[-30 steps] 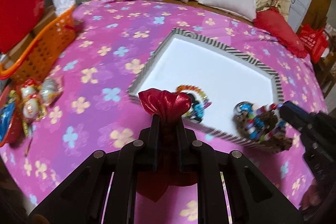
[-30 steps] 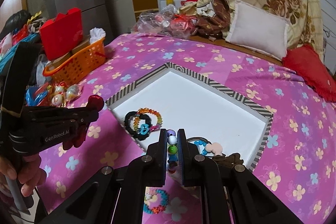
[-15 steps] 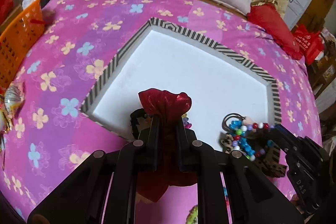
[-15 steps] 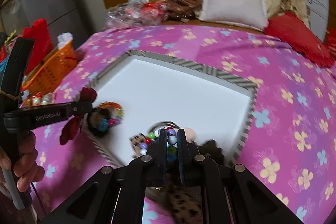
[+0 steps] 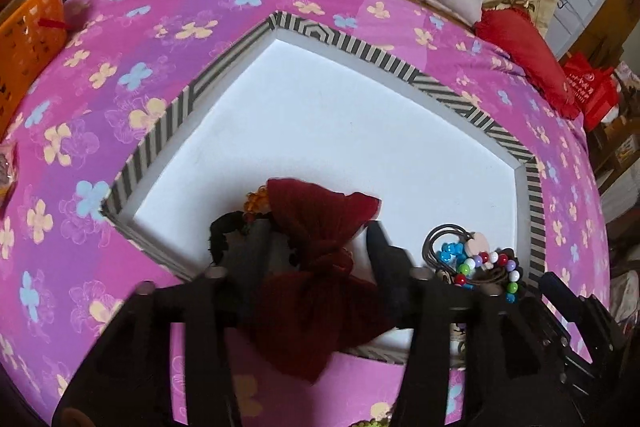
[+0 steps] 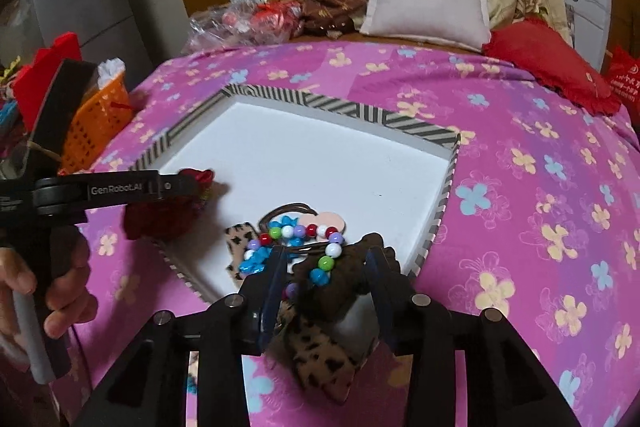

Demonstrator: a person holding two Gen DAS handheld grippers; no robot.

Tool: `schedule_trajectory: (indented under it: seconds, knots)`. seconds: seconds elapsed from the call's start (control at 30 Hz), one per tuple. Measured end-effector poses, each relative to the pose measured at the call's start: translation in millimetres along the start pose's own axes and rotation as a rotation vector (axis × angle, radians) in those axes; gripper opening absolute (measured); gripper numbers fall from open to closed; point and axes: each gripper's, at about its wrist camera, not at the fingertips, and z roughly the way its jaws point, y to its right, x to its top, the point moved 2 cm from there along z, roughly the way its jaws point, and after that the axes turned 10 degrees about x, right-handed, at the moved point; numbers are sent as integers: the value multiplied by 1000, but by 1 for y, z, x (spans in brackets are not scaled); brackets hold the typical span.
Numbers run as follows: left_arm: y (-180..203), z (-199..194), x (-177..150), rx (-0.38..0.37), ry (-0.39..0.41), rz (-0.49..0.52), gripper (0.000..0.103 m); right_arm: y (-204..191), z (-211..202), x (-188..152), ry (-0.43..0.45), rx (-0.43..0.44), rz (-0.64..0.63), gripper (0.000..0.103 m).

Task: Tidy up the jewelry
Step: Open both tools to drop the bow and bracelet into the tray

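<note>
Left gripper (image 5: 320, 239) opening, jaws spread on either side of a dark red satin bow (image 5: 320, 255), pads no longer pressing on it; bow draped over the near rim of the striped-edged white tray (image 5: 400, 59), upper half inside the tray, lower half hanging out over the pink flowered bedspread (image 5: 120, 27)

Right gripper (image 6: 326, 259) opening as well, blue-edged fingers (image 6: 272, 283) parted around a brown fuzzy hair tie (image 6: 332, 287) threaded with a multicoloured bead bracelet (image 6: 304, 231), not clamped on either; leopard-print scrunchie (image 6: 320, 359) trailing from the same bundle across the tray's near rim

Just beyond the right gripper, inside the tray's near corner: brown elastic loops (image 6: 288, 209) with a pink heart charm (image 6: 320, 221), blue flower beads (image 6: 252, 261), a second leopard-print piece (image 6: 240, 235)

Behind the red bow, inside the tray: a black scrunchie (image 5: 224, 227) and an amber bead bracelet (image 5: 256, 199), both partly hidden

Rest of the tray's white floor bare

Left of the tray in the right wrist view, a hand (image 6: 52, 291) wrapped round the left gripper's handle

Farther left of the tray, at the bed's edge, an orange basket (image 6: 96, 123)

Beyond the tray, at the far side of the bed, a white pillow (image 6: 428, 7), a red cushion (image 6: 548, 67) and crumpled clear plastic bags (image 6: 248, 19)
</note>
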Motion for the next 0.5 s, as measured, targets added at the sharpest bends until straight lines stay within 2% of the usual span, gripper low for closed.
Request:
schedule_trajectory:
  seconds: [0.2,0.5]
  knots:
    - [-11,-32,-13,6,36,42,60,-19,-28,-11,24,32,-34,39]
    - [-40,-80,-73,130,107,103,60,-57,-59,-41,49,58,-83,39]
